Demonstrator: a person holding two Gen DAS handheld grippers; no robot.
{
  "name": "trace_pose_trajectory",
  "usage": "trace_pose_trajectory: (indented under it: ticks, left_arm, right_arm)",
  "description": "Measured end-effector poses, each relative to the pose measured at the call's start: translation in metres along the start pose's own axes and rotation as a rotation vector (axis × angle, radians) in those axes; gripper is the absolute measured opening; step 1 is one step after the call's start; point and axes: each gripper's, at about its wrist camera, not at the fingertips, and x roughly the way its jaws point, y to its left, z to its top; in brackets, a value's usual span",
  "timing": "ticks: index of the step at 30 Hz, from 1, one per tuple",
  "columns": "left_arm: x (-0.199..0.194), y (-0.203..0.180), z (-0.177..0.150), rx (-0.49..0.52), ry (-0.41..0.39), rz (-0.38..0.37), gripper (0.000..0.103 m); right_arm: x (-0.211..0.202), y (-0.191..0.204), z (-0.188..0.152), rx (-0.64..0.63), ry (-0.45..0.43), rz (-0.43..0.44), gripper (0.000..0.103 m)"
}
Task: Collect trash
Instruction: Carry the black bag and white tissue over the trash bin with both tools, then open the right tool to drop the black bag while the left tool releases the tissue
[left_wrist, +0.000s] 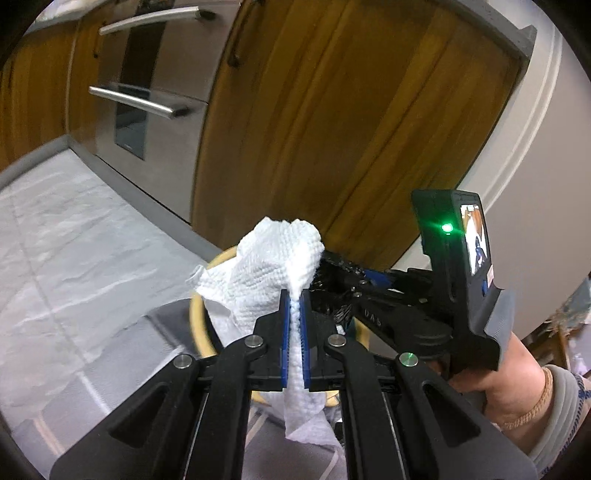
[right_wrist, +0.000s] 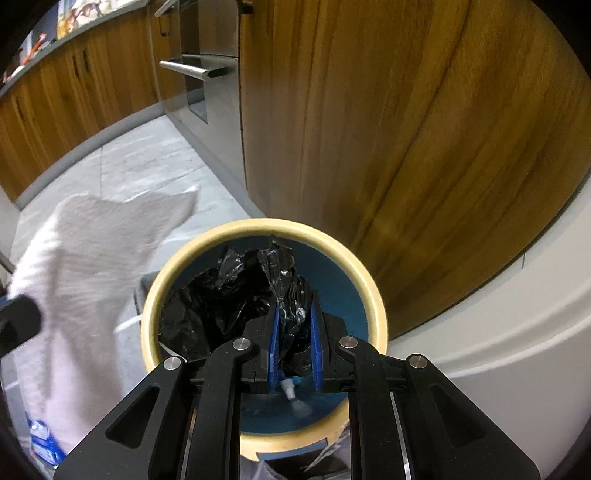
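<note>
Left gripper (left_wrist: 294, 314), its blue pads pinching a crumpled white paper towel (left_wrist: 266, 273) held above the near-left rim of the round bin (right_wrist: 373, 291); right gripper (right_wrist: 293, 332), pressed onto a crinkled piece of black plastic film (right_wrist: 229, 299) that hangs inside the bin's mouth. Both items look light, soft and easily crushed, the towel likely to tear or slip if taken by a loose corner, the film probably slick; a hold on a bunched fold, as shown, seems safest. The right wrist view alone shows the bin's blue interior, a small white object (right_wrist: 290, 391) low inside it, and the towel as a blurred sheet at left. The left wrist view alone shows the person's hand (left_wrist: 513, 380) on the right gripper's handle, and the towel's embossed weave in sharp detail
</note>
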Motion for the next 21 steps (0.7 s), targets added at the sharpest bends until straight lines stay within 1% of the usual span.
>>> trace_pose_trajectory:
  ticks: [2,4,7,12,21]
  left_arm:
    - [0.012,0.004,-0.003,-0.016,0.01,-0.029,0.005]
    - [0.021,0.009,-0.009,-0.02,0.029,-0.026,0.005]
    - [0.041,0.018,-0.018,-0.018,0.068,0.009,0.005]
    - [0.059,0.024,-0.022,0.006,0.11,0.074,0.005]
    - [0.071,0.028,-0.016,0.011,0.118,0.127,0.006]
  right_arm:
    - [0.002,-0.003,-0.001,0.007,0.004,0.004,0.015]
    - [0.005,-0.005,-0.001,0.011,0.01,0.003,0.015]
    - [0.013,-0.007,-0.004,0.009,0.031,0.0,0.015]
    - [0.024,-0.008,-0.007,0.02,0.058,0.001,0.015]
    - [0.026,-0.002,-0.008,0.0,0.074,-0.002,0.016]
